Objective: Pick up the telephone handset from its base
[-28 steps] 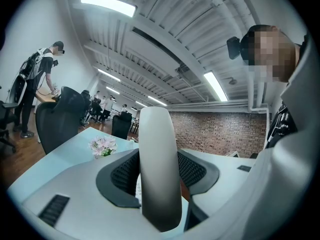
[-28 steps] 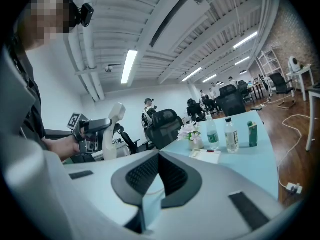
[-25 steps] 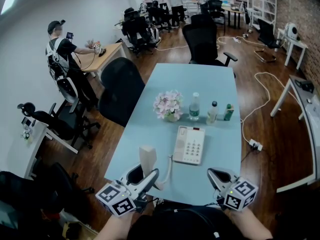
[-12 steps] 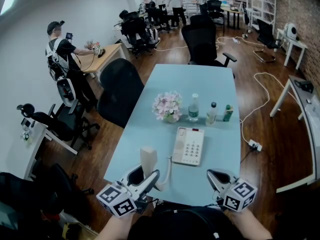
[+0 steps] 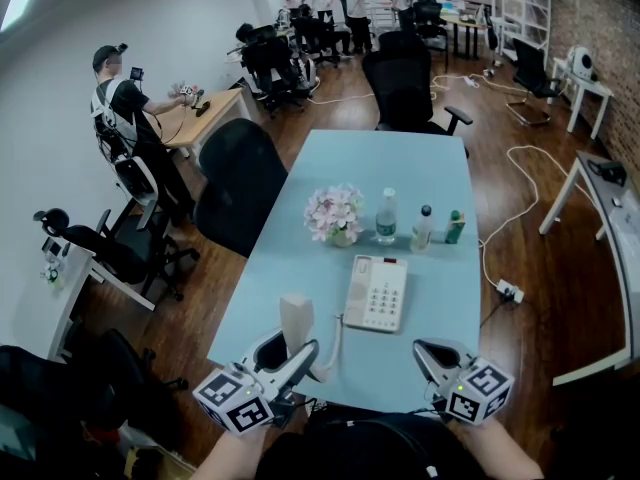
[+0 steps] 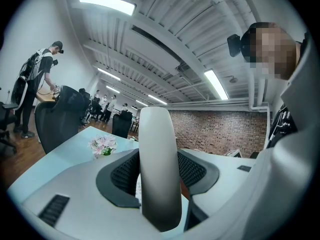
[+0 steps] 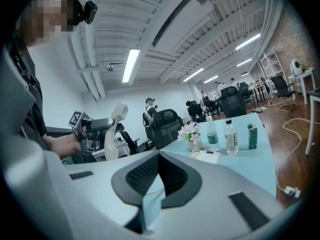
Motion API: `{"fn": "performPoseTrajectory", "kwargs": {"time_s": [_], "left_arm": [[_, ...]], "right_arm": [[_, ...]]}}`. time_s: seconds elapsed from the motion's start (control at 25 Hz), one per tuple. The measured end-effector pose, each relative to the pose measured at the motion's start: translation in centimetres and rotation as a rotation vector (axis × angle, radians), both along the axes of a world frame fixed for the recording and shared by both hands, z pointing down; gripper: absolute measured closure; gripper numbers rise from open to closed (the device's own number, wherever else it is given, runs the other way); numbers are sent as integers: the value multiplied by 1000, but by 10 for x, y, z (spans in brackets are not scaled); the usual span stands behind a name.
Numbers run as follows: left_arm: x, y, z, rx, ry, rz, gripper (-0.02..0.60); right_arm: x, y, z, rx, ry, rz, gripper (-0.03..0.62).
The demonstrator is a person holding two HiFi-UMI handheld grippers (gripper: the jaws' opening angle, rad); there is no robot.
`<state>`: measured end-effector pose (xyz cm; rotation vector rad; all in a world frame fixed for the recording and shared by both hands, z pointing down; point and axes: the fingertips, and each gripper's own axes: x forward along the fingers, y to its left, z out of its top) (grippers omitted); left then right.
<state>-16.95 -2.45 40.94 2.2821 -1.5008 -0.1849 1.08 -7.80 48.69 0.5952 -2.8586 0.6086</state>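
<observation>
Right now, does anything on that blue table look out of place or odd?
Only the handset: it is off the telephone base, held upright in the left gripper at the near edge of the table, its cord running to the base. The flowers and bottles stand upright; nothing looks spilled.

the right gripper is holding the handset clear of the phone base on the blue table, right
No, it's the left gripper that holds the handset, upright and clear of the phone base on the blue table. The left gripper view shows it clamped between those jaws. The right gripper is closed on nothing.
</observation>
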Motion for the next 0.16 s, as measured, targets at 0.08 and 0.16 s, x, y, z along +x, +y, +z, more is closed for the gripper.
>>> {"fn": "performPoseTrajectory", "kwargs": {"time_s": [0.08,0.16], "left_arm": [[0,1,2,1,-2,1,360],[-1,2,2,-2,2,-1,360]], "right_arm": [[0,0,0,1,1,0,579],[0,1,0,0,3,1,579]]}}
